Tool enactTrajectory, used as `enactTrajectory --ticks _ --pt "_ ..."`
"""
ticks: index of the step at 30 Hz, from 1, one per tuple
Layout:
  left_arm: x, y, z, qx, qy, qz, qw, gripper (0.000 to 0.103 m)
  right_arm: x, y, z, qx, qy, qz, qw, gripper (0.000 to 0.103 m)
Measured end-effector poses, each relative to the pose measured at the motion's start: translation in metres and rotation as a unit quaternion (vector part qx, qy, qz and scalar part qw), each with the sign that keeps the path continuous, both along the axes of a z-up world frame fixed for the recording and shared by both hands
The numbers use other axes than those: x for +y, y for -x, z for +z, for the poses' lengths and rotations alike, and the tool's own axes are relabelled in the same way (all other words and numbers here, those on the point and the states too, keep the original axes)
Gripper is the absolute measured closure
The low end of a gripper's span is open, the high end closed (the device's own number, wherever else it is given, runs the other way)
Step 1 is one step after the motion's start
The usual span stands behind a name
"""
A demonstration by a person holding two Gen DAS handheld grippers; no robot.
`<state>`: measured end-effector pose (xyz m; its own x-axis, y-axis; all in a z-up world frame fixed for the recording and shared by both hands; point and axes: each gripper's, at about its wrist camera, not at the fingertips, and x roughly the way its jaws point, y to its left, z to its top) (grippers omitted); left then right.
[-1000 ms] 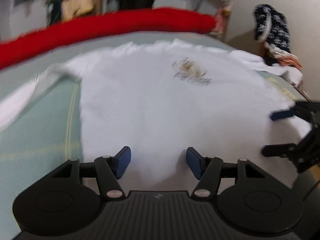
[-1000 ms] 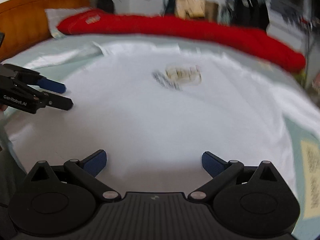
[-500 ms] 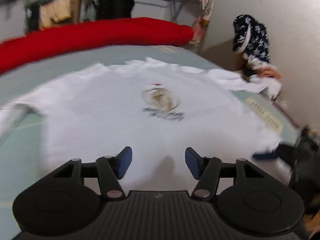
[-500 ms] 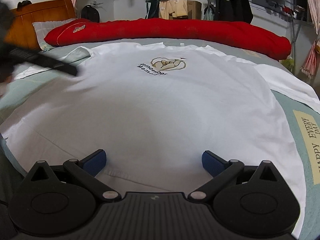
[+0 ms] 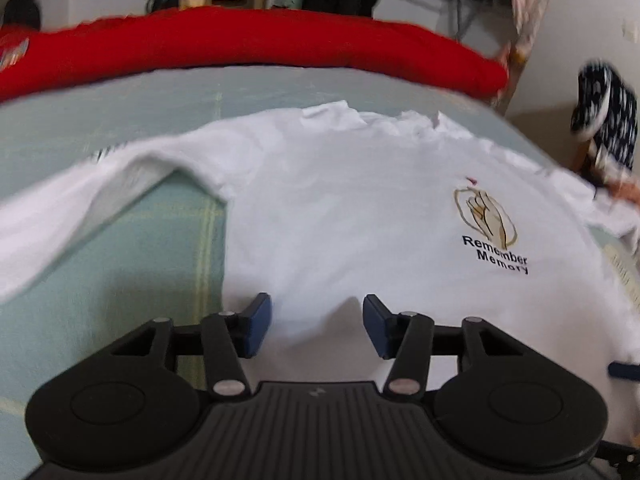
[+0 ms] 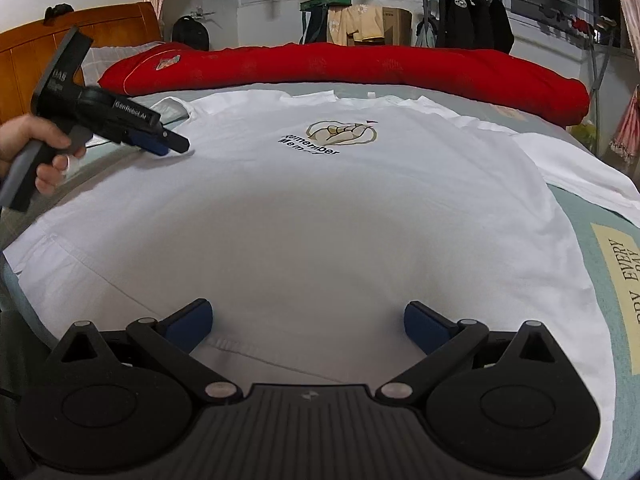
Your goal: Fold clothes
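A: While spread apart with nothing between the pads, left tongs [image 5: 316, 326] over the white T-shirt [image 5: 360, 220], close to its left side edge. Seen too from the right wrist view at ten o'clock [image 6: 170, 144], gripped by a hand [image 6: 36, 148], tips just above the cloth near the sleeve.

B: And the right tongs [image 6: 308, 322]?

A: Wide apart as well, clamped on nothing, low over the hem at six o'clock. Hem seam running between the two blue pads [image 6: 190, 320].

B: Where the shirt?

A: Flat on the bed [image 6: 608, 280], front up, collar at twelve o'clock, hem nearest the right wrist camera. Printed hand emblem with "Remember Memory" [image 6: 340, 136] on the chest, just past the middle toward twelve. Left sleeve [image 5: 72, 204] stretched out toward nine o'clock in the left view, blurred. Right sleeve [image 6: 576, 168] out toward two o'clock in the right view.

B: Farther out?

A: Pale green sheet under the shirt, with a yellow label reading "EVERY DAY" [image 6: 624, 268] at three o'clock. Long red bolster [image 6: 360, 68] across the far side of the bed at twelve. Wooden headboard [image 6: 80, 36] at ten. Dark jackets [image 6: 472, 20] hanging on a rack at one o'clock, past the bolster. Dark patterned garment [image 5: 606, 116] against the wall at two o'clock in the left view.
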<state>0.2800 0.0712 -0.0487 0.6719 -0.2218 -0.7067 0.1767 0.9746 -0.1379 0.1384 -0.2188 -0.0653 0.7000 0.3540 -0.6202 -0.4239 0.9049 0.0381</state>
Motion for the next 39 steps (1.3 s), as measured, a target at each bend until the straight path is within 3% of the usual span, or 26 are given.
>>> enactTrajectory --ticks 5,10,13,15,17,20,22,25,27,32,35,37,39 --pt "-0.032 -0.027 0.011 -0.007 0.018 -0.059 0.9981 0.042 0.006 -0.012 0.02 0.029 0.024 0.023 0.999 0.0" --pt "-0.06 -0.057 0.014 -0.003 0.041 -0.105 0.9937 0.042 0.014 -0.066 0.07 -0.029 0.011 0.059 0.998 0.0" --pt "-0.058 -0.067 -0.002 -0.002 0.012 -0.089 0.9959 0.042 0.027 -0.127 0.065 -0.007 -0.009 0.073 0.997 0.0" --pt "-0.048 -0.068 -0.008 -0.011 0.001 -0.08 0.9968 0.041 0.033 -0.161 0.045 0.025 -0.013 0.088 0.996 0.0" --pt "-0.033 -0.068 -0.009 -0.021 -0.003 -0.072 0.9972 0.04 0.023 -0.175 0.026 0.041 0.007 0.075 0.996 0.0" --pt "-0.008 -0.065 -0.013 -0.033 -0.052 -0.051 0.9968 0.037 -0.017 -0.169 0.016 0.044 0.015 0.059 0.997 0.0" --pt "0.01 -0.068 -0.012 -0.025 -0.038 -0.032 0.9984 0.038 -0.047 -0.164 0.016 0.052 0.007 0.037 0.998 0.0" --pt "0.007 -0.075 -0.002 -0.003 -0.047 -0.026 0.9986 0.041 -0.084 -0.168 0.021 0.074 -0.007 -0.003 0.997 0.0" --pt "-0.004 -0.083 0.007 0.0 -0.038 -0.037 0.9986 0.042 -0.087 -0.177 0.032 0.086 -0.017 -0.01 0.996 0.0" --pt "-0.036 -0.112 0.018 -0.014 0.008 -0.073 0.9972 0.038 -0.054 -0.231 0.06 0.053 -0.068 0.029 0.996 0.0" --pt "-0.044 -0.136 0.001 0.023 0.037 -0.069 0.9966 0.038 -0.042 -0.287 0.042 0.082 -0.123 0.02 0.989 0.0" --pt "-0.042 -0.144 -0.008 0.009 0.011 -0.056 0.9984 0.038 -0.045 -0.316 0.023 0.114 -0.129 0.002 0.985 0.0" --pt "-0.035 -0.154 -0.012 -0.007 -0.018 -0.034 0.9992 0.035 -0.053 -0.327 0.016 0.096 -0.114 -0.016 0.989 0.0"
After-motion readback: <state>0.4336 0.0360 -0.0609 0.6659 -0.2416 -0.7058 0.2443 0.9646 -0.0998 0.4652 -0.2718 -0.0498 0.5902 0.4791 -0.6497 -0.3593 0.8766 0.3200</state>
